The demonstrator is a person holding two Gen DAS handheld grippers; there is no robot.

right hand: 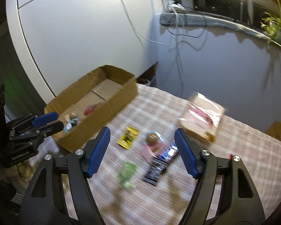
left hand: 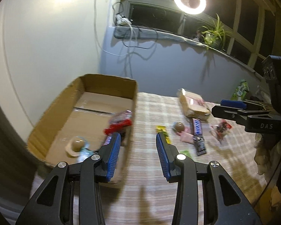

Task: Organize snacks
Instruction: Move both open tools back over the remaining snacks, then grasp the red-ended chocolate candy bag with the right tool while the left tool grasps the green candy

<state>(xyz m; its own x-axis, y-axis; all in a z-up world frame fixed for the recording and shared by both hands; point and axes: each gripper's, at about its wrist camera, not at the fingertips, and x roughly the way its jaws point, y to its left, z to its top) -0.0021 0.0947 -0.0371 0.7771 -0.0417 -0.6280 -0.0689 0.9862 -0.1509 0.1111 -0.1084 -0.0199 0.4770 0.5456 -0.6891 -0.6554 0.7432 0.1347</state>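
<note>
An open cardboard box (left hand: 46, 123) (right hand: 121, 97) stands at the table's left. Inside lie a red-wrapped snack (left hand: 118, 126) and a brown ball snack in a blue wrapper (left hand: 76, 144). My left gripper (left hand: 138, 138) is open and empty, over the box's right wall. My right gripper (right hand: 142, 133) is open and empty above loose snacks: a yellow packet (right hand: 128, 137), a brown ball on a pink wrapper (right hand: 152, 139), a dark bar (right hand: 159, 166), a green packet (right hand: 127, 172). The right gripper also shows in the left wrist view (left hand: 232, 104).
A large clear-wrapped biscuit pack (right hand: 202, 120) (left hand: 193, 106) lies at the far side of the checked tablecloth (right hand: 243, 168). A red candy bag (left hand: 222, 129) lies to the right. A wall, cables and a windowsill with a plant (left hand: 213, 33) are behind.
</note>
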